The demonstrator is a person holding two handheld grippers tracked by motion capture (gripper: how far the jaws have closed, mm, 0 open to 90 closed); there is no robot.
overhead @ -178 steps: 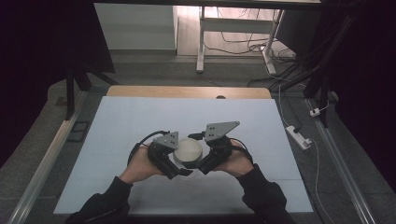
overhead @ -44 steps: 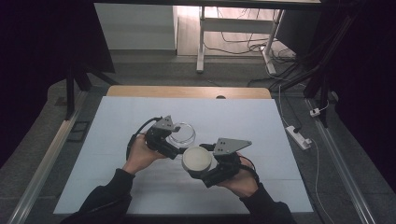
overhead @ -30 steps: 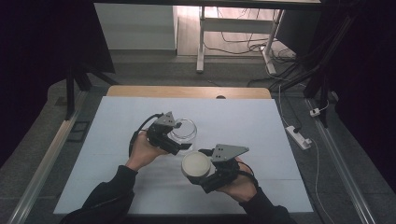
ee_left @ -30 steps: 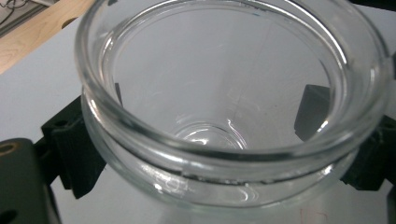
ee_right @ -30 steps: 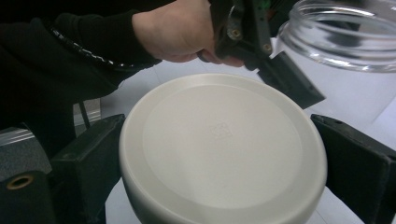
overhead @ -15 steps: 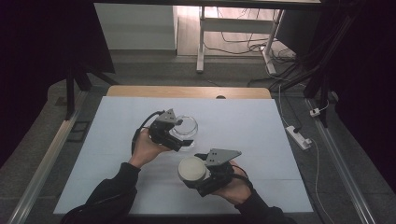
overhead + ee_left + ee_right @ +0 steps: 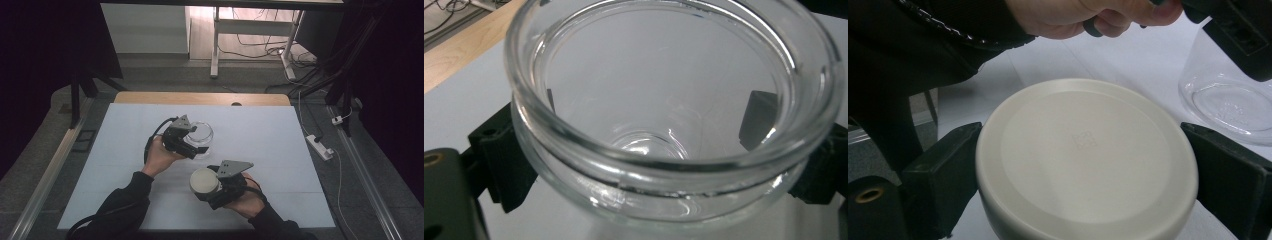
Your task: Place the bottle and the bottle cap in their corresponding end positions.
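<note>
A clear glass jar (image 7: 201, 134) with no lid stands near the middle of the white table (image 7: 260, 130). My left gripper (image 7: 196, 144) is shut on it just under the rim. In the left gripper view the jar's mouth (image 7: 674, 95) is empty, and my left gripper (image 7: 659, 170) has a black jaw on each side of its neck. My right gripper (image 7: 207, 187) holds a round cream lid (image 7: 203, 182) nearer the front edge, apart from the jar. In the right gripper view the lid (image 7: 1088, 155) sits between the jaws of my right gripper (image 7: 1088, 190). The jar's base (image 7: 1233, 107) is at the right.
A person's left hand (image 7: 1088, 15) is above the lid in the right gripper view. A wooden strip (image 7: 200, 98) runs along the table's far edge. A white power strip (image 7: 320, 146) lies on the floor to the right. Cables and a white stand (image 7: 216, 40) are behind the table.
The two grippers were together on the lidded jar. The right gripper has come away with the lid toward the front edge, and the left has moved the jar slightly farther back.
</note>
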